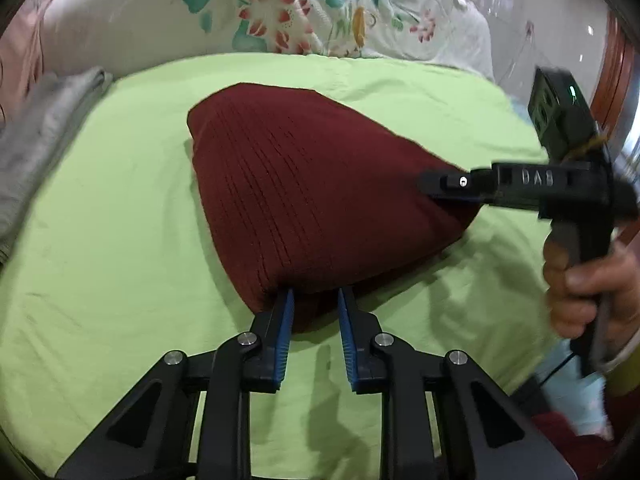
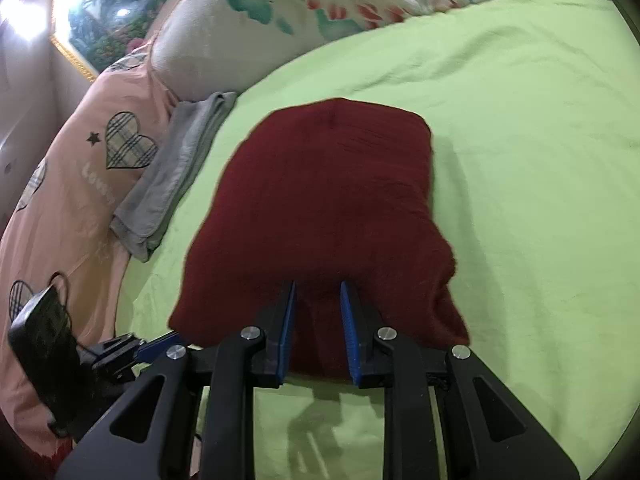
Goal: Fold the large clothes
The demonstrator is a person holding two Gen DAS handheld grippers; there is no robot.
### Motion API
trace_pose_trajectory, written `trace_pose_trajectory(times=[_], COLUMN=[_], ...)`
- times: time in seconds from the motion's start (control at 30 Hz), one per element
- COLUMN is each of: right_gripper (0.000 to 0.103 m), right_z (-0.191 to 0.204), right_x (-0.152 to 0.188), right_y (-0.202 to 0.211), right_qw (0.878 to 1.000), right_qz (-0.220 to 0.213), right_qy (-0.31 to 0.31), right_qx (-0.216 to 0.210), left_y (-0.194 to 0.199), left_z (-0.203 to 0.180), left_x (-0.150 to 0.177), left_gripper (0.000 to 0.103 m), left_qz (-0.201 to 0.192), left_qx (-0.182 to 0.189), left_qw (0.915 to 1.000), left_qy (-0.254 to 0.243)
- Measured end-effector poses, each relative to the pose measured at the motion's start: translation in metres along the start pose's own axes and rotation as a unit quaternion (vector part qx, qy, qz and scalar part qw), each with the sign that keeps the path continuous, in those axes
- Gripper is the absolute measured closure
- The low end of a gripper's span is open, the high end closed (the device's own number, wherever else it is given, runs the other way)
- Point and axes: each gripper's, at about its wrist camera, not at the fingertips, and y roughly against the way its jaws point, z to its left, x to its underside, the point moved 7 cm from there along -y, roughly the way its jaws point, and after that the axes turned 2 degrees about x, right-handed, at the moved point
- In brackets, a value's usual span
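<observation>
My left gripper (image 1: 316, 300) reaches the near corner of the maroon knit sweater (image 1: 312, 184), its blue pads (image 1: 285, 322) set apart with a fold of the knit between them; whether they actually pinch the fabric cannot be told from this view. The sweater lies folded into a compact bundle on the light green bedsheet (image 1: 120, 240), roughly at the middle of the bed. My right gripper (image 2: 318, 300) meets the sweater's other near edge — its blue pads likewise stand apart, the maroon cloth lying between and beneath them, and its grip too cannot be judged. In the left wrist view the right gripper enters from the right, its black finger tips touching the sweater's right corner, my right hand (image 1: 592, 284) wrapped around the handle. A folded grey garment (image 2: 176, 176) lies just beside the sheet's left edge, against a pink quilt with plaid hearts (image 2: 80, 184). A floral pillow (image 1: 260, 8) sits beyond the sweater at the head of the bed.
</observation>
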Motion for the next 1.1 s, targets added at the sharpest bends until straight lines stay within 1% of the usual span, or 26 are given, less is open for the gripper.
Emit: trace_pose_trajectory(times=[0.07,0.1,0.13,0.17,0.27,0.3,0.37,0.47,0.5,0.53,0.57,0.6,0.67,0.7,0.77,0.8,0.83,0.87,0.9,0.97,1.0,1.03,1.07,1.1], right_gripper=[0.080,0.080,0.080,0.080,0.080,0.080,0.080,0.080,0.080,0.080,0.080,0.080,0.081,0.081,0.081,0.081,0.081,0.081,0.080,0.080,0.080,0.080,0.080,0.080], right_z=[-0.002,-0.002,-0.002,-0.002,-0.005,-0.006,-0.008,-0.011,-0.012,-0.013,-0.015,-0.017,-0.023,-0.025,-0.027,-0.027,-0.027,-0.027,-0.026,-0.022,-0.018,-0.014,-0.011,-0.006], right_x=[0.000,0.000,0.001,0.001,0.002,0.002,0.002,0.002,0.002,0.001,0.001,0.001,0.000,0.001,0.002,0.002,0.002,0.002,0.003,0.001,0.000,-0.002,-0.004,-0.006], right_y=[-0.001,-0.002,-0.003,-0.004,-0.004,-0.005,-0.006,-0.007,-0.006,-0.006,-0.006,-0.006,-0.006,-0.007,-0.008,-0.009,-0.009,-0.009,-0.008,-0.002,0.003,0.008,0.012,0.017], right_qw=[1.000,1.000,1.000,1.000,1.000,1.000,1.000,1.000,1.000,1.000,1.000,1.000,1.000,1.000,0.999,0.999,0.999,0.999,0.999,1.000,1.000,1.000,1.000,1.000], right_qz=[0.001,0.002,0.004,0.005,0.005,0.006,0.006,0.005,0.005,0.005,0.004,0.003,0.004,0.005,0.006,0.007,0.007,0.006,0.006,0.003,-0.001,-0.006,-0.012,-0.019], right_qy=[-0.002,0.001,0.004,0.004,0.005,0.004,0.001,-0.002,-0.001,0.000,-0.001,-0.004,-0.010,-0.014,-0.012,-0.008,-0.007,-0.007,-0.007,-0.009,-0.005,0.000,0.003,0.007], right_qx=[-0.001,0.001,0.002,0.003,0.003,0.003,0.005,0.012,0.015,0.019,0.025,0.030,0.028,0.028,0.029,0.033,0.036,0.039,0.037,0.025,0.020,0.015,0.009,0.000], left_y=[0.002,0.002,0.004,0.007,0.008,0.006,0.000,-0.006,-0.009,-0.010,-0.013,-0.014,-0.014,-0.014,-0.015,-0.016,-0.018,-0.018,-0.014,0.002,0.017,0.026,0.035,0.039], left_z=[-0.007,-0.009,-0.010,-0.009,-0.003,0.000,0.010,0.022,0.026,0.031,0.036,0.040,0.048,0.050,0.055,0.059,0.064,0.068,0.071,0.068,0.063,0.058,0.051,0.046], left_x=[0.006,0.008,0.012,0.018,0.029,0.030,0.024,0.014,0.010,0.010,0.010,0.011,0.016,0.018,0.024,0.028,0.031,0.034,0.034,0.027,0.019,0.013,0.004,-0.001], left_gripper=[0.077,0.071,0.063,0.061,0.057,0.054,0.052,0.050,0.051,0.060,0.065,0.074,0.079,0.085,0.088,0.093,0.103,0.103,0.103,0.103,0.102,0.101,0.101,0.101], left_qz=[-0.002,-0.002,-0.003,-0.006,-0.007,-0.005,-0.010,-0.016,-0.016,-0.017,-0.015,-0.013,-0.010,-0.008,-0.002,0.005,0.014,0.020,0.013,-0.011,-0.034,-0.047,-0.063,-0.070], left_qx=[-0.022,-0.025,-0.034,-0.045,-0.066,-0.076,-0.094,-0.110,-0.113,-0.127,-0.125,-0.119,-0.101,-0.097,-0.092,-0.093,-0.101,-0.094,-0.071,-0.040,-0.024,-0.012,0.007,0.020], left_qw=[0.9997,0.9996,0.9994,0.9989,0.9972,0.9960,0.9936,0.9902,0.9898,0.9881,0.9878,0.9880,0.9878,0.9879,0.9875,0.9863,0.9846,0.9843,0.9851,0.9873,0.9898,0.9910,0.9919,0.9921], left_qy=[-0.013,-0.011,-0.001,0.011,0.034,0.046,0.062,0.084,0.084,0.086,0.091,0.098,0.118,0.120,0.128,0.137,0.142,0.148,0.156,0.153,0.136,0.125,0.110,0.102])
